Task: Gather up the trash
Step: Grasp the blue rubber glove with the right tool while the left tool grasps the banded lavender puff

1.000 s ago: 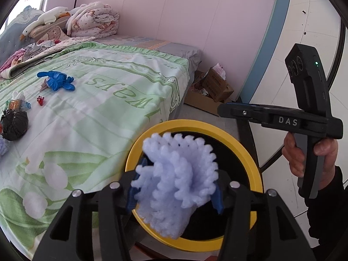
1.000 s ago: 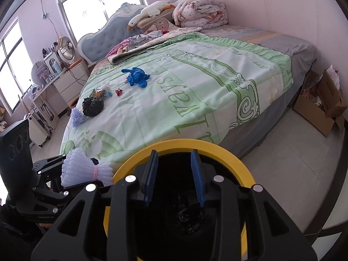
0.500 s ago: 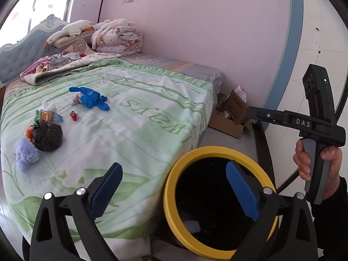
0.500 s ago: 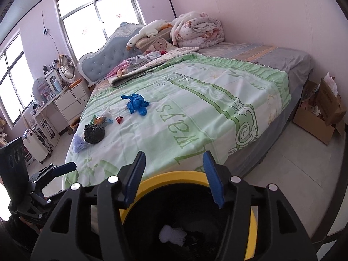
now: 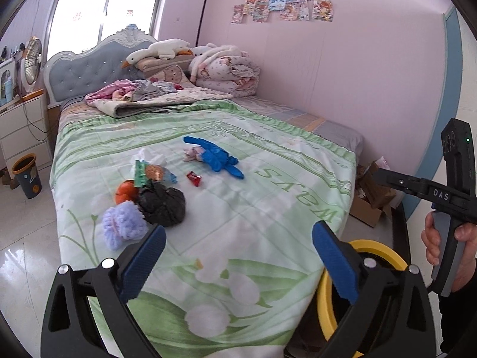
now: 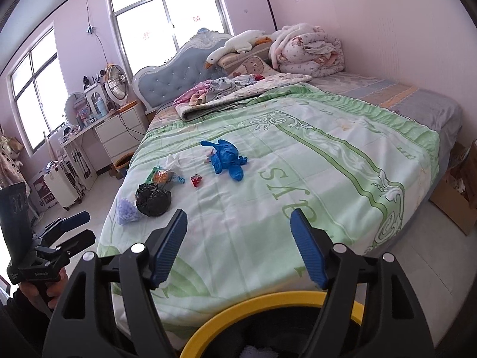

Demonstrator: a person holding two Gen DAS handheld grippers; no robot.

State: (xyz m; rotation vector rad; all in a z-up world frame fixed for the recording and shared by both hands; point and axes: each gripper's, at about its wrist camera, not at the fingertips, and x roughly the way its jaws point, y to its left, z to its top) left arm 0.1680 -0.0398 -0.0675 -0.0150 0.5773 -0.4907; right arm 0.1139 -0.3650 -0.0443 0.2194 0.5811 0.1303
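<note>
**On the bed: trash items outstanding, both tongs empty**

Across the green bedspread (image 5: 268, 208), listed left to right in the left wrist view:

- Purple foam net (image 5: 123, 223), nearest the left edge, touching the black bag.
- Black bag (image 5: 162, 205), crumpled, with an orange fruit (image 5: 126, 192) just behind it.
- Snack wrappers (image 5: 150, 173) and a white tissue (image 5: 149, 156), bunched together.
- Red candy wrapper (image 5: 193, 178), small, lying alone.
- Blue glove (image 5: 217, 158), with a pale scrap at its left end.
- Yellow-rimmed bin (image 5: 323, 301), on the floor at the foot of the bed, lower right.

Risks, as judgement: the foam net and black bag touch, so a grasp at one may drag or snag the other. The candy wrapper is flat and small, so the tongs may pinch bedspread instead. Light items could miss the bin's rim if released off-centre.

Tongs:

- Left tongs (image 5: 238, 256): spread wide, holding nothing, above the near end of the bed.
- Right tongs (image 6: 238, 244): spread wide, holding nothing, directly above the bin.
</note>
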